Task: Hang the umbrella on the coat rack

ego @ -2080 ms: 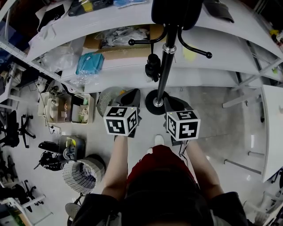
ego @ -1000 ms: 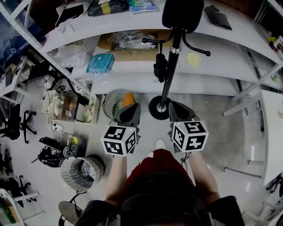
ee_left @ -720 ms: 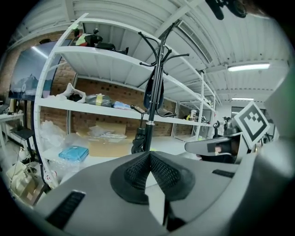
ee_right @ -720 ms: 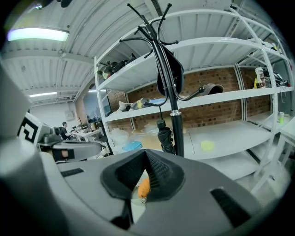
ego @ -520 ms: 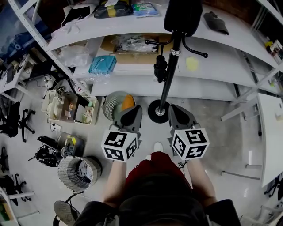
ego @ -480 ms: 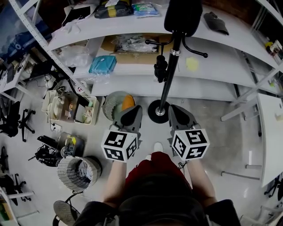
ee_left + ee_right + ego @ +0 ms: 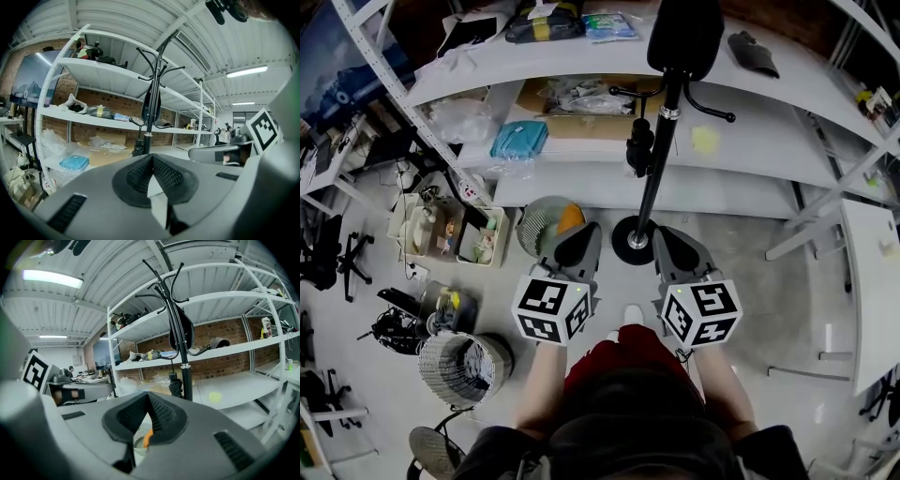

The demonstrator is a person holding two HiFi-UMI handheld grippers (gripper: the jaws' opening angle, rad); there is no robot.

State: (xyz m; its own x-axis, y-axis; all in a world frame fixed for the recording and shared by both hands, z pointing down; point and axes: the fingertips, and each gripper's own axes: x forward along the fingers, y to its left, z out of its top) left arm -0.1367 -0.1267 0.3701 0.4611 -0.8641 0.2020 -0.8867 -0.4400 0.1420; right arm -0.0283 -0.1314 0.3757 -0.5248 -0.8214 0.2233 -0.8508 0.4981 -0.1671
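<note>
Left gripper (image 7: 580, 234) and right gripper (image 7: 667, 236) both clenched and empty. In each gripper view we see the jaw tips pressed together, and the two are held side by side above the floor. Just ahead stands the coat rack (image 7: 649, 187). The folded black umbrella (image 7: 638, 148) hangs from a low hook against its pole, clear of both grippers, with white shelving (image 7: 750, 103) behind.
</note>
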